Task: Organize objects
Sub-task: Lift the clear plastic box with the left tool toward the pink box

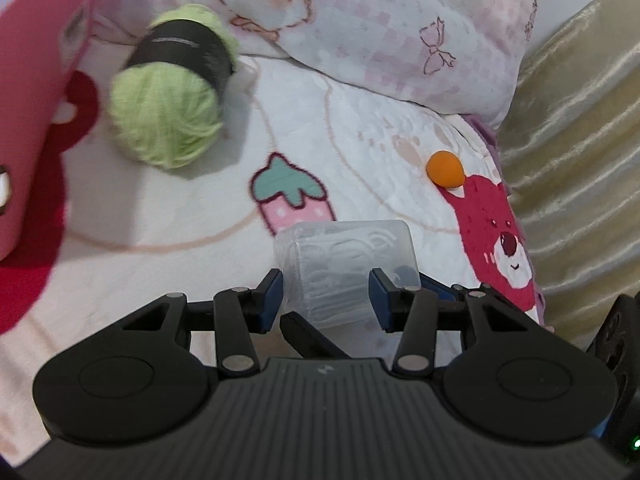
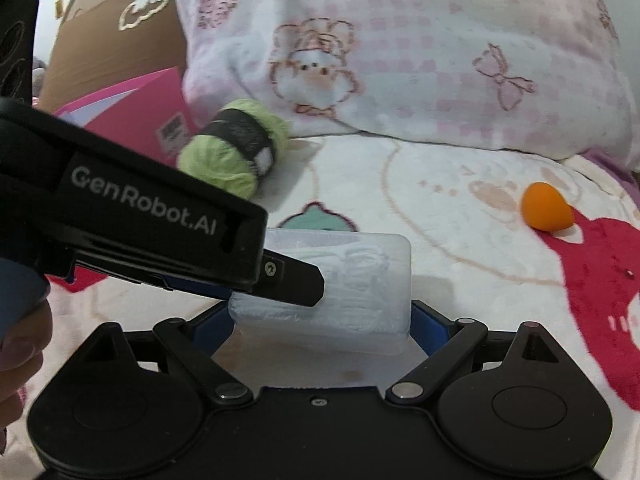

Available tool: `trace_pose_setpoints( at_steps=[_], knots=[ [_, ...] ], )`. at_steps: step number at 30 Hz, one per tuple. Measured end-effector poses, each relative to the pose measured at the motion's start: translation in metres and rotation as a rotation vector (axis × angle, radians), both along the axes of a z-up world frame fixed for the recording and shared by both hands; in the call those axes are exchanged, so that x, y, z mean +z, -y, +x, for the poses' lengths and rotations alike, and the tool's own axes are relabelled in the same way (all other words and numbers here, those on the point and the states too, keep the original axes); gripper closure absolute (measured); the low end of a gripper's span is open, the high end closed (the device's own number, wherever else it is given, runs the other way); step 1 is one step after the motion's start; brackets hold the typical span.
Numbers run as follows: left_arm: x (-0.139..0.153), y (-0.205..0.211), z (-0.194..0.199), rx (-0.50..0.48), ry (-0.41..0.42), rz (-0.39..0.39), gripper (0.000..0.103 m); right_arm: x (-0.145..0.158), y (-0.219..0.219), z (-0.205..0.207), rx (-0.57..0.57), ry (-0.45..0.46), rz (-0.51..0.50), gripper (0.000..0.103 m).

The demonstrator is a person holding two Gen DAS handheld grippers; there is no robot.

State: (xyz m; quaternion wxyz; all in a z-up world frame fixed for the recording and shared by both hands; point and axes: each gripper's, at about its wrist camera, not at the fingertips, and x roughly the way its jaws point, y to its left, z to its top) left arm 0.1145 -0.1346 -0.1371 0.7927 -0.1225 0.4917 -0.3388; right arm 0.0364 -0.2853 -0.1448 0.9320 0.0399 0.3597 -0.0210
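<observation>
Both hand-held grippers (image 1: 326,296) (image 2: 320,320) apparently clamping translucent box (image 2: 352,280)

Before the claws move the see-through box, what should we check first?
1. Right claw has a pad on each side of the clear box: ok.
2. Left claw is really pinching the clear box: cannot tell.
3. Lid of the clear box is shut: cannot tell.
4. Yarn ball lies apart from both claws: ok.
5. Orange ball lies apart from both claws: ok.
</observation>
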Motion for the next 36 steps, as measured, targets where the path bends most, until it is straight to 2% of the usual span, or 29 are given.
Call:
trace_pose_setpoints(
  at_steps=[5, 9, 20, 26, 36],
  knots=[
    [0.011, -0.024, -0.009, 0.026, 0.005, 0.012, 0.059, 0.009, -0.015, -0.003, 0.032, -0.005, 0.052, 0.008],
    [0.021, -0.039, -0.017, 0.036, -0.018, 0.074, 0.058, 0.013, -0.032, -0.009, 0.083, -0.015, 0.085, 0.008],
    [0.036, -0.089, -0.036, 0.071, -0.034, 0.078, 0.06, 0.027, -0.069, -0.02, 0.151, -0.016, 0.133, 0.008],
    [0.045, -0.117, -0.051, 0.106, 0.011, 0.08, 0.06, 0.034, -0.083, -0.036, 0.194, -0.015, 0.221, 0.008],
    [0.054, -0.153, -0.071, 0.086, 0.018, 0.053, 0.06, 0.047, -0.112, -0.057, 0.211, 0.02, 0.187, 0.011]
  ],
)
